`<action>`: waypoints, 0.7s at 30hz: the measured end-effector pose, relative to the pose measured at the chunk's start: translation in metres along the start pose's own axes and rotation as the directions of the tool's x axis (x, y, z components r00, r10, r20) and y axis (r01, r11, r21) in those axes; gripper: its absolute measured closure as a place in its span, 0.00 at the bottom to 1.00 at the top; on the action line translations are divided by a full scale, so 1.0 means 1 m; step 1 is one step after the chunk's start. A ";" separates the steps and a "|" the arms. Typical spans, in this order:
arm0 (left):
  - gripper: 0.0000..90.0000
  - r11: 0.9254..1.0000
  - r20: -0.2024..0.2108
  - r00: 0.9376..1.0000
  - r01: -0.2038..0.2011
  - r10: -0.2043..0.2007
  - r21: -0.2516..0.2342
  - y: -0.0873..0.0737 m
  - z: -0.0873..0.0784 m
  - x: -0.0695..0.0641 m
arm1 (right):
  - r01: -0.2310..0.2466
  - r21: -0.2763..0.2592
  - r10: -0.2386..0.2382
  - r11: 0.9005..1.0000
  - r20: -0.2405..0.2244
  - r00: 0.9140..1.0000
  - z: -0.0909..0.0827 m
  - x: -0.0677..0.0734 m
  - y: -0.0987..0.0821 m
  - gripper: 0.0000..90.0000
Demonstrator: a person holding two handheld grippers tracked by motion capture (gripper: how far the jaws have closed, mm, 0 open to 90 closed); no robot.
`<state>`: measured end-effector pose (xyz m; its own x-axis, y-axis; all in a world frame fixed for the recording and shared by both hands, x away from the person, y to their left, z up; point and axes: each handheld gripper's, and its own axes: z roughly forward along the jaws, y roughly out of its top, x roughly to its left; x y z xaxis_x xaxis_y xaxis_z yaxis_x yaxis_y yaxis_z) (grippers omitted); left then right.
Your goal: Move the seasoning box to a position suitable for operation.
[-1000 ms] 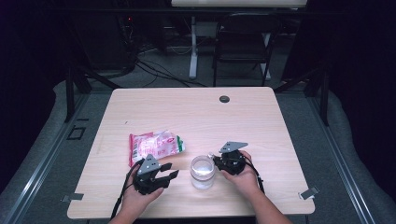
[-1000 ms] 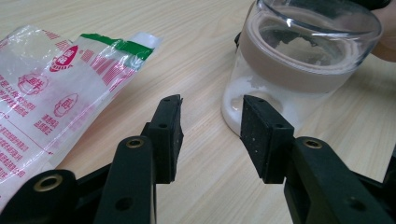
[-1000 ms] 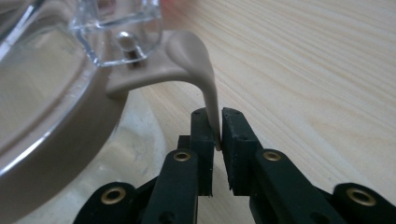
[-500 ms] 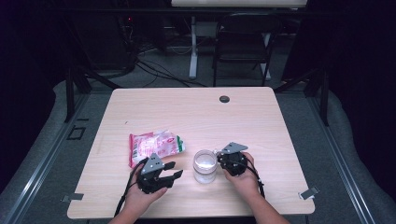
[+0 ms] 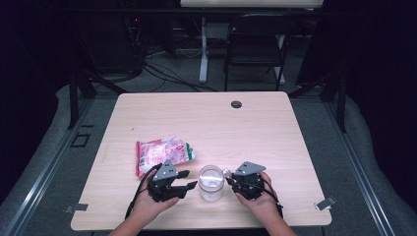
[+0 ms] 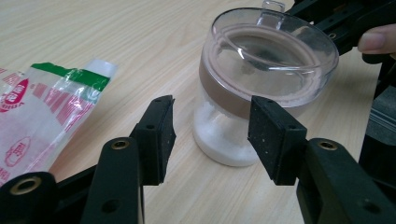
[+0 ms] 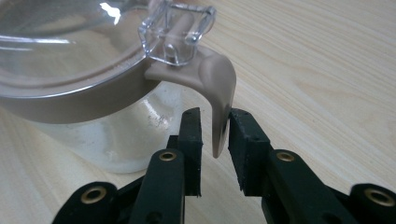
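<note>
Light wooden table [image 5: 255,128] with rounded corners, pale grain running across the top. Near the far edge, a small dark round cap [image 5: 236,104] set into the surface. Toward the near left, a crinkled plastic bag [image 5: 162,153] lying flat, printed in red and pink with a green strip at one end. Just right of it, near the front edge, a clear jar [image 5: 211,183] standing upright, closed by a see-through lid [image 6: 275,44] on a brown rim, white powder settled at the bottom. Bag and jar close together but apart.
</note>
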<state>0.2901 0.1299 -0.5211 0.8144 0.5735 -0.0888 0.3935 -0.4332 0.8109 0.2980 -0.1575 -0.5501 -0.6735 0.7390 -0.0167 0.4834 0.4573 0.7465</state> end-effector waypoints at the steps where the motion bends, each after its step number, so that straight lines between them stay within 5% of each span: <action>1: 0.56 1.000 0.010 1.000 -0.001 0.001 -0.002 0.000 0.000 -0.001 | 0.001 -0.001 -0.001 1.000 -0.003 1.000 -0.001 -0.001 0.000 0.84; 8: 0.48 0.997 0.044 0.997 -0.063 0.065 -0.038 -0.002 -0.004 -0.013 | 0.021 -0.012 -0.020 1.000 0.004 1.000 -0.005 0.002 0.001 0.84; 21: 0.42 0.998 0.060 0.996 -0.065 0.065 0.001 -0.006 0.013 -0.018 | -0.001 -0.020 0.001 1.000 -0.018 1.000 -0.006 0.000 -0.001 0.86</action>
<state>0.2785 0.1127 -0.5320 0.8623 0.5014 -0.0705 0.3402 -0.4706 0.8141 0.2942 -0.1605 -0.5470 -0.6829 0.7305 -0.0043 0.4726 0.4463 0.7599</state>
